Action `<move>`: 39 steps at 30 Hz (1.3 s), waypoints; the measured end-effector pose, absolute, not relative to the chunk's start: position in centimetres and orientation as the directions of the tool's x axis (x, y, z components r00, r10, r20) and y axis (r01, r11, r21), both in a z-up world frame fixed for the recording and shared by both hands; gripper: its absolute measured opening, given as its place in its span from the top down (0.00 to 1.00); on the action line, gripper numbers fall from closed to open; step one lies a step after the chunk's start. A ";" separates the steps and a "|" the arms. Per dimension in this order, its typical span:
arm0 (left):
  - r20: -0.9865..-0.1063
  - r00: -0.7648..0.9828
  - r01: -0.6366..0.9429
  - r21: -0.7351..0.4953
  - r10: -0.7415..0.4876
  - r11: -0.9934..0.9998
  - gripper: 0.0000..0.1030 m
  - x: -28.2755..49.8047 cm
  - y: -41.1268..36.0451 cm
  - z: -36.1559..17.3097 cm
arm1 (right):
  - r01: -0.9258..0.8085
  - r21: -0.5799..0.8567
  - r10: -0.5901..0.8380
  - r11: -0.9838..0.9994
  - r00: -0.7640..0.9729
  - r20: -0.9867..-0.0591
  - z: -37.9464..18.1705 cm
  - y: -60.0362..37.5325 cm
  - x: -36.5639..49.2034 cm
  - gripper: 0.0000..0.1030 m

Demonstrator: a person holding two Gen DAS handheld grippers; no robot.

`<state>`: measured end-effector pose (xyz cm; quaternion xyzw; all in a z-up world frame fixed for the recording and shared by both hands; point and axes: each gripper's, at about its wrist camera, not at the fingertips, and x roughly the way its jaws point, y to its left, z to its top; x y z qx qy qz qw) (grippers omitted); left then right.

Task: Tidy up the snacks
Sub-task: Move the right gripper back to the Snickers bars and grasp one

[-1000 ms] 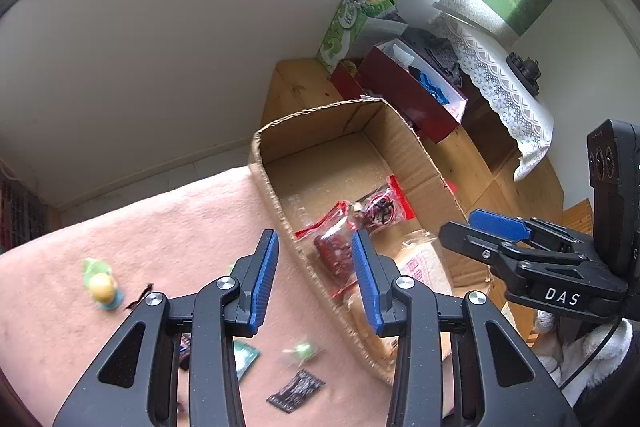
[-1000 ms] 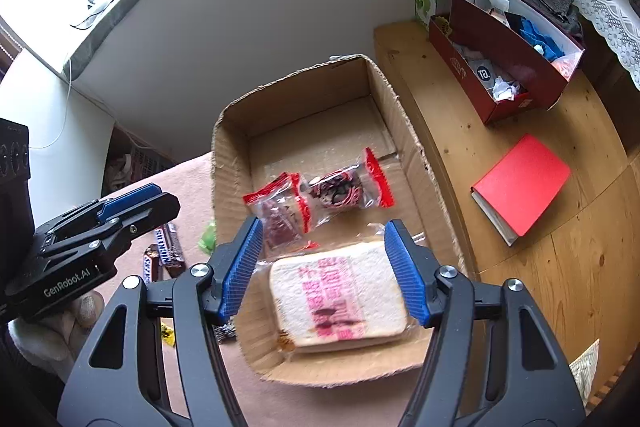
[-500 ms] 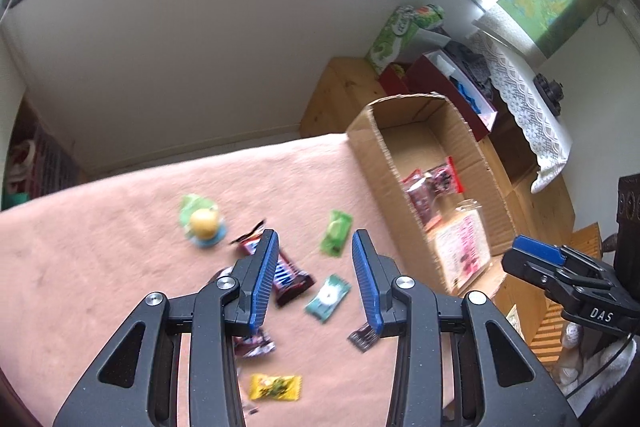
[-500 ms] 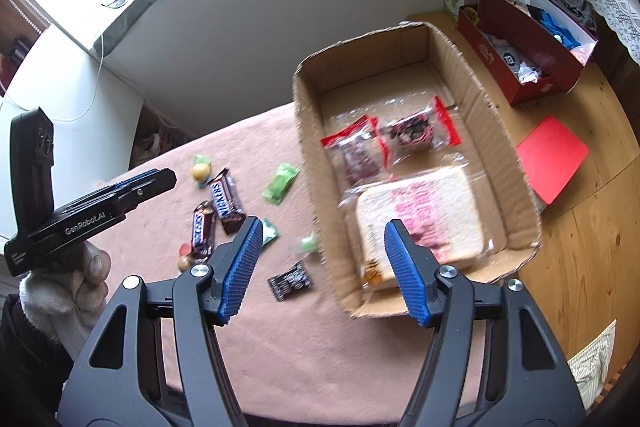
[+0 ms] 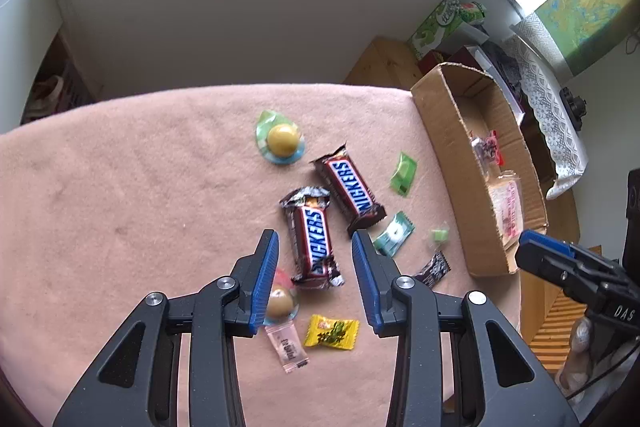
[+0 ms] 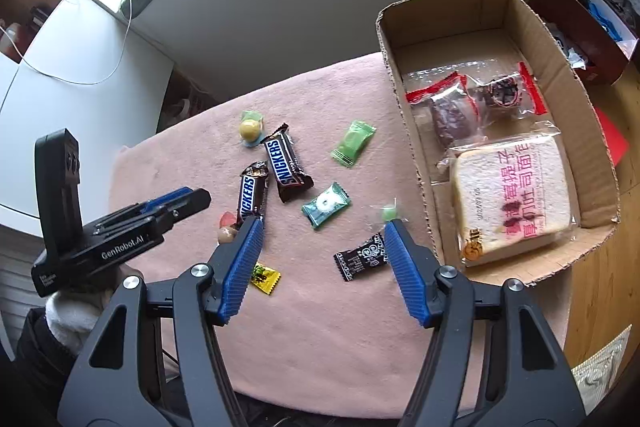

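Both our tongs spread, empty; left gripper (image 5: 314, 281) frames the near Snickers (image 5: 314, 233), light, slick wrapper, so we pinch mid-bar.

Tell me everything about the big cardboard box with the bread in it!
The cardboard box is brown, open-topped and shallow, with rough, torn-looking edges. It sits at the right end of the pink cloth, beside the loose sweets. Inside lie a wrapped slice of bread with pink writing at the near end and two red-edged clear snack packets beyond it; the far end is bare cardboard. Neither gripper touches it.
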<state>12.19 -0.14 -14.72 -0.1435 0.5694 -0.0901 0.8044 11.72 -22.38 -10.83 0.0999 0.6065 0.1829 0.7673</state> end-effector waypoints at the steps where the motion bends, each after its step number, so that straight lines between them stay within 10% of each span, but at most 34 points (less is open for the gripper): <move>1: -0.891 0.332 -0.025 -0.336 -0.309 0.941 0.64 12.0 -0.1 -15.0 | -0.163 0.377 0.404 0.912 0.192 -0.894 -10.9 -22.0 11.9 0.36; 39: -0.900 0.304 -0.128 -0.364 -0.313 0.922 0.65 13.7 -1.5 -20.4 | -0.276 0.331 0.346 0.902 0.003 -0.938 -20.1 -12.6 19.6 0.44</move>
